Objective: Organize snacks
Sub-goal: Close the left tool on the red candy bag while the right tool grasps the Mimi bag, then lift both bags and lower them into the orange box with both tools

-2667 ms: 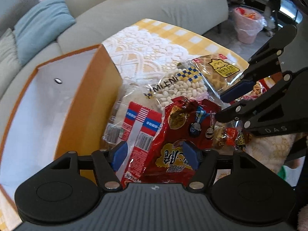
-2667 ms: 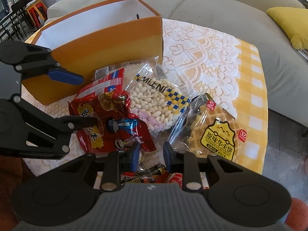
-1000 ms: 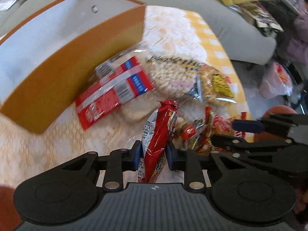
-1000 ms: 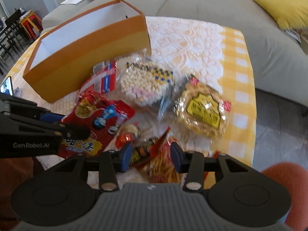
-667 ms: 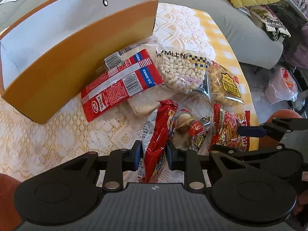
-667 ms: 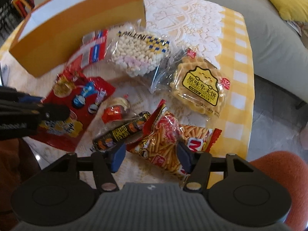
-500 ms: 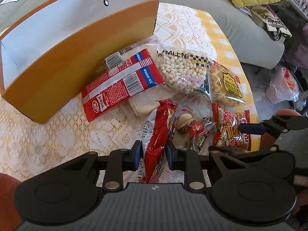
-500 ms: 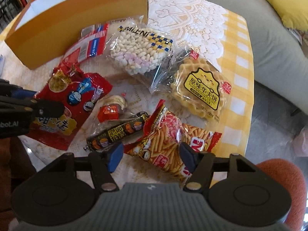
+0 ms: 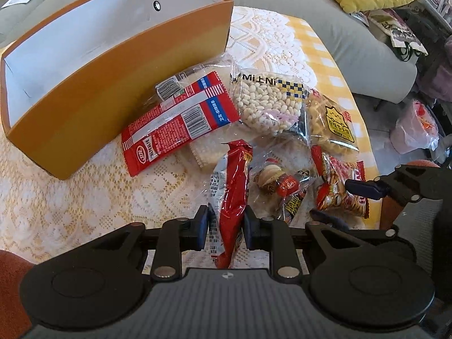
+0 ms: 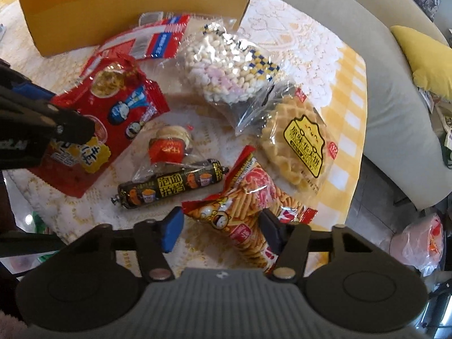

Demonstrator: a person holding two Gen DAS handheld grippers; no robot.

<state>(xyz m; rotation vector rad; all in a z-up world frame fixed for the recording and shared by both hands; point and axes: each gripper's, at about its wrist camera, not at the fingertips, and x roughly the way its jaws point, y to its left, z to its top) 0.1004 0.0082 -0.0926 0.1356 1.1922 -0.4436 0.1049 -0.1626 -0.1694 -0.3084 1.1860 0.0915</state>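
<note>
Two grippers are mine here, one in each hand. My left gripper (image 9: 226, 223) is clenched on a red snack bag (image 9: 233, 186), its blue pads pinching the packet edge-on, and the jaws are closing a little further. In the right wrist view the same bag (image 10: 104, 118) faces me flat, at about nine o'clock of the spread.

My right gripper (image 10: 219, 230) hangs over the fries packet (image 10: 248, 212). Its jaws are closing with the packet between them, but the left pad stands clear of the foil, so I grasp nothing there.

Several other snacks lie on the lace tablecloth (image 9: 70, 203). A dark sausage stick (image 10: 169, 188) lies just beside the fries packet, toward ten o'clock of it. A small red-wrapped cake (image 10: 169, 144) sits at twelve o'clock of the sausage, touching its wrapper. The waffle packet (image 10: 299, 147) lies at two o'clock of the fries. The clear bag of puffed rice (image 10: 226, 70) lies beyond the waffle, its edge overlapping the waffle's. A red, white and blue cracker packet (image 9: 180, 121) rests at eleven o'clock, just beside the orange box (image 9: 99, 84). The box stands open at the far left, its white inside showing nothing in it.
</note>
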